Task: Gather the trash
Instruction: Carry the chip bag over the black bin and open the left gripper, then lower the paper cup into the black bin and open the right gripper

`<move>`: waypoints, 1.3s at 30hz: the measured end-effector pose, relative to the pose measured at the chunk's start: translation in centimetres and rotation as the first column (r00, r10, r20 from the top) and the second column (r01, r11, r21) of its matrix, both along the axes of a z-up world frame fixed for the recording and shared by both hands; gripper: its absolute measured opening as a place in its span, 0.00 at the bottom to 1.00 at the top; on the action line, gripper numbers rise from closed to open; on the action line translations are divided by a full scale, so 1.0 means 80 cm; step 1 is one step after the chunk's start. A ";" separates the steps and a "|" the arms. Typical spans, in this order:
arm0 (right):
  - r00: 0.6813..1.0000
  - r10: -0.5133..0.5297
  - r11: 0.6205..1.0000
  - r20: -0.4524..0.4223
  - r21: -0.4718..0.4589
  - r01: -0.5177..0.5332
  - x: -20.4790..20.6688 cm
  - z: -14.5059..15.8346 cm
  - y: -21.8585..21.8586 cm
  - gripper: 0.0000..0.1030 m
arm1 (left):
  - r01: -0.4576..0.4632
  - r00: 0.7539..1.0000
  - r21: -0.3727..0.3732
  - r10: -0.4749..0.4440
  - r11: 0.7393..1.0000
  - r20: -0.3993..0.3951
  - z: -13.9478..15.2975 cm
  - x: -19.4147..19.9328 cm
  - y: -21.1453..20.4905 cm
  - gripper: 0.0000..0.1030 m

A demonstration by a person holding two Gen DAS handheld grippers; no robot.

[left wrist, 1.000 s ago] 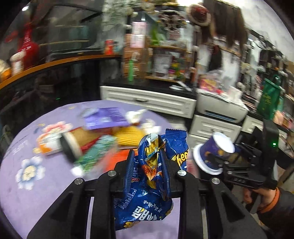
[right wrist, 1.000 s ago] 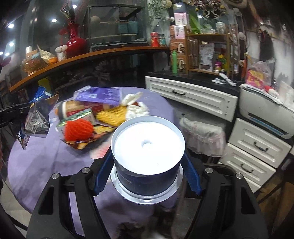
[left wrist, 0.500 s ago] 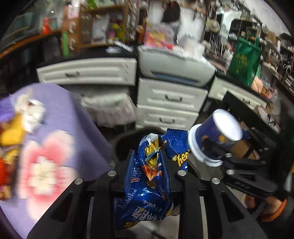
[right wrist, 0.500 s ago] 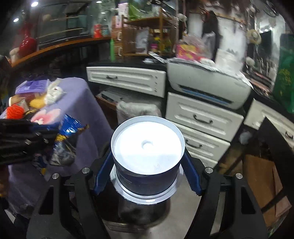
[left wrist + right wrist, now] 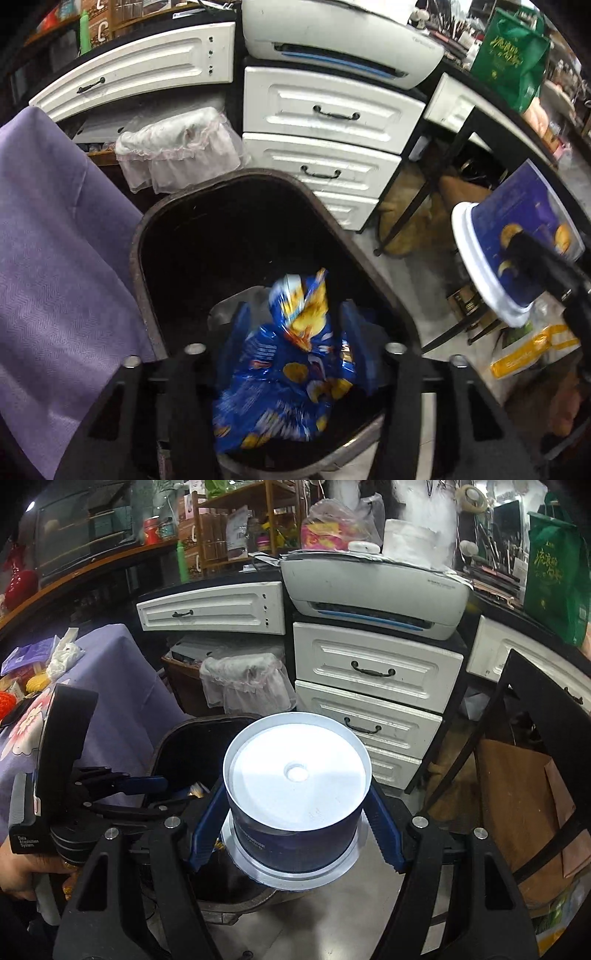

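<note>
My left gripper (image 5: 295, 350) hangs over the dark trash bin (image 5: 147, 229) with its jaws spread apart. The blue snack bag (image 5: 288, 373) sits between them, blurred, clear of both pads, over the bin's inside. My right gripper (image 5: 295, 834) is shut on a dark blue paper cup (image 5: 295, 786), held bottom-first toward the camera, just right of the bin (image 5: 177, 746). The cup also shows in the left wrist view (image 5: 517, 240). The left gripper appears in the right wrist view (image 5: 147, 790).
The purple-clothed table (image 5: 48, 258) stands left of the bin, with several more wrappers on it (image 5: 33, 668). White drawers (image 5: 332, 110) and a printer (image 5: 340, 33) stand behind. A lace-covered small bin (image 5: 177, 147) is at the back; a black chair (image 5: 535, 720) right.
Both grippers swung from the table to over the bin. The left jaws have opened and the snack bag has come loose between them. The cup stays held.
</note>
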State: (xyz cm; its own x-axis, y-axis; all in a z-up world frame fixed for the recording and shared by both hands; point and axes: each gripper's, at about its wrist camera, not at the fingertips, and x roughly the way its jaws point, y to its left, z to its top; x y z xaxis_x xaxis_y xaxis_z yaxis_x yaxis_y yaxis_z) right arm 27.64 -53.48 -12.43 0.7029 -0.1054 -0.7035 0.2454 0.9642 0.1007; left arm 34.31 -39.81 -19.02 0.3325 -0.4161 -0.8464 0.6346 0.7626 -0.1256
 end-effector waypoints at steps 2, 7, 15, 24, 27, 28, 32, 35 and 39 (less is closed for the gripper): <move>1.000 -0.003 1.000 -0.006 0.005 0.003 0.003 -0.005 -0.003 0.68 | 0.001 1.000 -0.022 -0.001 1.000 -0.011 -0.002 0.002 0.004 0.57; 1.000 0.013 0.999 -0.019 0.029 -0.012 0.015 -0.012 0.003 0.68 | -0.057 0.998 -0.054 0.058 0.997 0.015 0.010 -0.002 0.025 0.62; 0.983 0.148 0.984 -0.112 0.116 -0.134 0.068 -0.041 0.055 0.68 | -0.107 0.969 -0.103 0.127 0.989 0.211 0.084 -0.041 0.073 0.77; 0.912 0.247 0.968 -0.327 0.126 -0.217 0.137 -0.106 0.117 0.69 | -0.122 0.926 -0.176 0.176 0.977 0.334 0.156 -0.075 0.123 0.89; 0.890 0.256 0.967 -0.379 0.119 -0.227 0.156 -0.126 0.126 0.69 | -0.137 0.916 -0.183 0.195 0.973 0.350 0.165 -0.077 0.139 0.90; 0.882 0.253 0.967 -0.398 0.117 -0.225 0.162 -0.133 0.128 0.69 | -0.143 0.913 -0.180 0.200 0.973 0.355 0.166 -0.077 0.142 0.90; 0.858 0.237 0.971 -0.456 0.135 -0.197 0.182 -0.155 0.127 0.69 | -0.169 0.903 -0.178 0.225 0.969 0.366 0.171 -0.075 0.155 0.90; 0.851 0.207 0.978 -0.484 0.113 -0.174 0.186 -0.166 0.127 0.70 | -0.184 0.899 -0.176 0.238 0.967 0.368 0.174 -0.073 0.164 0.90; 0.851 0.194 0.981 -0.488 0.105 -0.163 0.184 -0.170 0.131 0.76 | -0.197 0.896 -0.183 0.253 0.963 0.366 0.174 -0.075 0.179 0.91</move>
State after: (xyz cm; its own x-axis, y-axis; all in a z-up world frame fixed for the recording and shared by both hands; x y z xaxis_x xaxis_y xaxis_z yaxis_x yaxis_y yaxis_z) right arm 42.33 -43.02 -26.06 0.2640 0.0401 -0.9637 0.1017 0.9924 0.0691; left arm 28.33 -25.46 -5.08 0.7173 -0.3941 -0.5746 0.4681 0.8834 -0.0216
